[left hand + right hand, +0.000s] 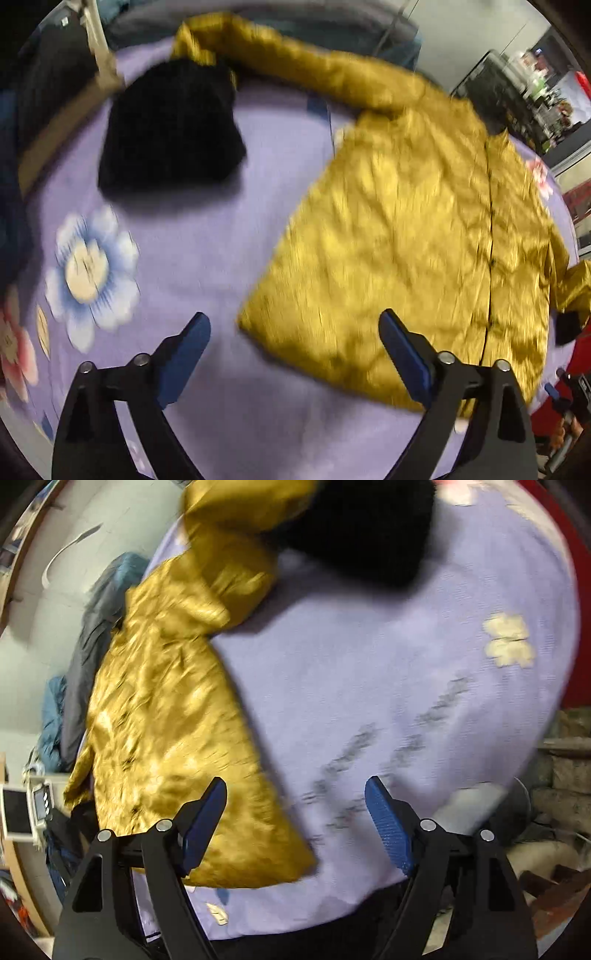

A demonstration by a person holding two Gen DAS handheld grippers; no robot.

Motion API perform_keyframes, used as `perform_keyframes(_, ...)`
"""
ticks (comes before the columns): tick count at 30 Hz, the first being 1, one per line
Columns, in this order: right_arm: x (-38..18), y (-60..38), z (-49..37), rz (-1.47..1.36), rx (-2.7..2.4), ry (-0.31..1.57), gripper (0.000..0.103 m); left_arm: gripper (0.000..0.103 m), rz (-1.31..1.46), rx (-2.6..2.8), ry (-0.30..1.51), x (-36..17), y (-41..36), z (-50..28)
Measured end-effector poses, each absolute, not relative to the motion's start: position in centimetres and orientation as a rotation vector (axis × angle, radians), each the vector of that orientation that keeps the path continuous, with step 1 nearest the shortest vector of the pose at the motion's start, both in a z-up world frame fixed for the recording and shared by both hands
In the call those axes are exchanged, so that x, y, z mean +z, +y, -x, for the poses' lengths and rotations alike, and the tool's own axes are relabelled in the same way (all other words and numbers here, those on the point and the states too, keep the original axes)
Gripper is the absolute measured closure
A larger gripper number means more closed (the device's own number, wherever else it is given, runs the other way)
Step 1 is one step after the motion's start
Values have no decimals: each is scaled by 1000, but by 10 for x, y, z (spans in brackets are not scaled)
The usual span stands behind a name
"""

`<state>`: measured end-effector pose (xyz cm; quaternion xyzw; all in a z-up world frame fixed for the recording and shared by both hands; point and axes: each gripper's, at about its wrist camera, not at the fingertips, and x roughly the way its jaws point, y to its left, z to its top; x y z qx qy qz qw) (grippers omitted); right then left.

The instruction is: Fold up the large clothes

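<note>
No bin or basket showed; everything lay loose on the lavender flowered sheet (229, 229). Working left to right in the left wrist view: a big blue-white printed flower (92, 271), then a black bundle of cloth (170, 125), then the mustard-yellow quilted jacket (417, 229) spread flat on the right half, dark front seam running down it, one sleeve (295, 51) stretched out behind the black bundle. My left gripper (293, 319) hung above the sheet with its blue pads spread wide, gripping nothing; the right-hand pad (402, 354) overlapped the jacket's hem in view, contact uncertain through blur. In the right wrist view the jacket (166, 720) lay at left, bare sheet (369, 672) at right, the black bundle (369, 524) at top. My right gripper (295, 794) was likewise wide apart and empty, its left pad (203, 823) over the jacket's lower corner.
</note>
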<state>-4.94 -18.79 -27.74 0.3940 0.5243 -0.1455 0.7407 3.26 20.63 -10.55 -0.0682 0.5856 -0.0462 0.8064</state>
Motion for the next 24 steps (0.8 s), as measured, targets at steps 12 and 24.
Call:
perform_keyframes(12, -311, -124, 46, -600, -154, 1338, 87, 54, -68, -185, 1424, -162, 170, -62)
perform_keyframes(24, -276, -138, 77, -551, -117, 1386, 94, 89, -124, -361, 1448, -123, 156, 29)
